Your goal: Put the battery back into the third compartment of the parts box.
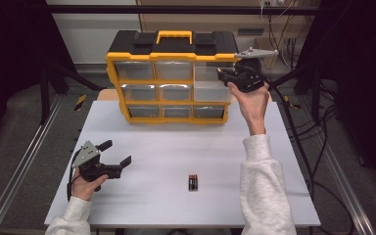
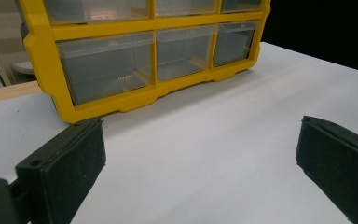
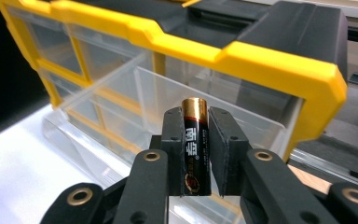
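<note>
One battery (image 3: pixel 196 144), a smooth black-and-gold cylinder, stands gripped between our right gripper's (image 3: pixel 196 149) fingers, mid-frame over the pulled-out clear plastic drawer (image 3: pixel 121 116) of the yellow organizer (image 1: pixel 171 78). Our left gripper's (image 1: pixel 112 154) fingers gape above the desk (image 1: pixel 176 156).

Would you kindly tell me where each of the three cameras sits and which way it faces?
High view: above the person's side, facing forward and down on the white table; both forearms, left gripper and right gripper show.
Left gripper view: on the left gripper, jaws wide apart, low over the table, facing the yellow organizer.
Right gripper view: on the right gripper, shut on a battery, facing the pulled-out drawer.
Shared: all three views show the organizer.
</note>
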Tool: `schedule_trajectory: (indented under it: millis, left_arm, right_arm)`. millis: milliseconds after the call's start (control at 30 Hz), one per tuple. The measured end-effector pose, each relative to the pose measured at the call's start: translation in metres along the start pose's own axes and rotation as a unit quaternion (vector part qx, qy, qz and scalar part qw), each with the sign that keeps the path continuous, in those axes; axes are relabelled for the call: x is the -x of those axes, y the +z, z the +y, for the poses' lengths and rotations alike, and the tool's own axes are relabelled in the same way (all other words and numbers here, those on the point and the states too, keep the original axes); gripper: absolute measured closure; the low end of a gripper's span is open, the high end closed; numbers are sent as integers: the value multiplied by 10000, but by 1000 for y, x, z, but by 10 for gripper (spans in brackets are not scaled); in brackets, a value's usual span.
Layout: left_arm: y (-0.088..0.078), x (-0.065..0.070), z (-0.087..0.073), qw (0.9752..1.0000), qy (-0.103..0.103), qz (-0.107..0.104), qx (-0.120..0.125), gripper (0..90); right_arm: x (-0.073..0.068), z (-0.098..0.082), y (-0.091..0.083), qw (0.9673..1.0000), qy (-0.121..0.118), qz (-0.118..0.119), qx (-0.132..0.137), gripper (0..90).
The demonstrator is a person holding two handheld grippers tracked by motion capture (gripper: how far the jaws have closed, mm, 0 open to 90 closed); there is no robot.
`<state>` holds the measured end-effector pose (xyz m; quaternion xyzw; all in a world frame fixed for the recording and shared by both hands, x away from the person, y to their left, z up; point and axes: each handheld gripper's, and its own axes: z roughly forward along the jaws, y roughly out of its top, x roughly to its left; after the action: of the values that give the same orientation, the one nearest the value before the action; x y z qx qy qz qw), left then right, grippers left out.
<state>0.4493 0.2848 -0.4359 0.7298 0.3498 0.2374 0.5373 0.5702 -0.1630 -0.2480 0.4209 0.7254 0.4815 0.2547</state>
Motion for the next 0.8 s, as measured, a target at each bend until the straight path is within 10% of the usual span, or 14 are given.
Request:
schedule_trajectory:
  millis: [467, 800]
  left_arm:
    - [0, 0, 0, 10000, -1, 9, 8, 10]
    - [-1, -1, 1, 10000, 5, 23, 20, 10]
  right_arm:
    - [3, 0, -9, 9997, 103, -6, 203, 705]
    - [-6, -11, -42, 9952, 89, 79, 975, 225]
